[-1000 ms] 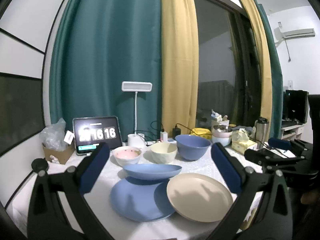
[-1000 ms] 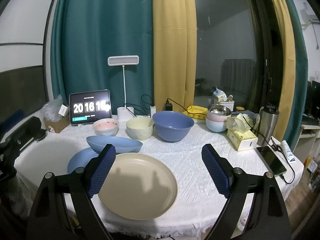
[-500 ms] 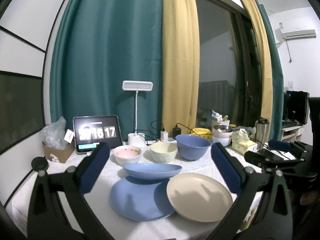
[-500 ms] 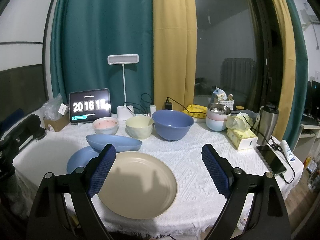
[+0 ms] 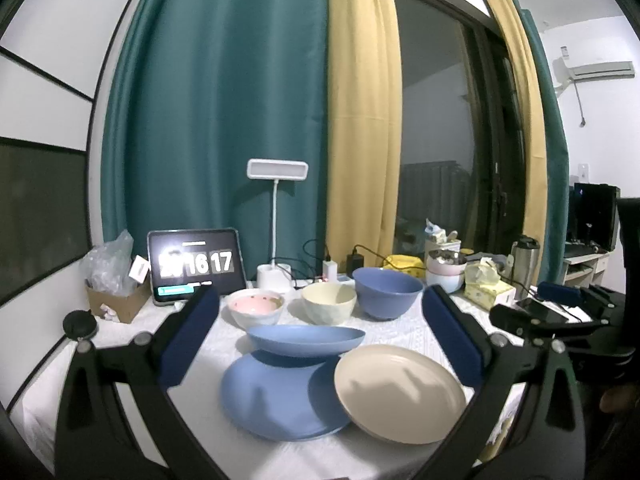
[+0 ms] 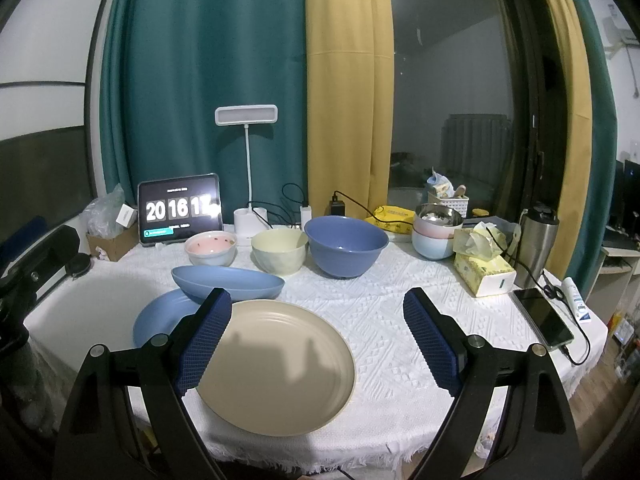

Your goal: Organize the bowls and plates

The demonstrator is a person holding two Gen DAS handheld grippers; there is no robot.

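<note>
Right claw point(image 6: 316, 336) spread wide, empty, held level just above the near edge of the beige plate point(image 6: 276, 364); left claw point(image 5: 320, 336) likewise wide open, holding nothing, facing the blue plate point(image 5: 276, 396) left of the beige one. Beige rim overlaps the blue plate. Blue oval dish point(image 6: 228, 282) sits behind; three bowls point(image 6: 346, 246) further back. Plates look light, stiff, slick: pinch at the rim, likely the raised overlapping edge

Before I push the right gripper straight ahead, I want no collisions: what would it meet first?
Likely the large blue bowl. The open right gripper hangs above the round beige plate and points over the white tablecloth. Depth is unclear.
</note>
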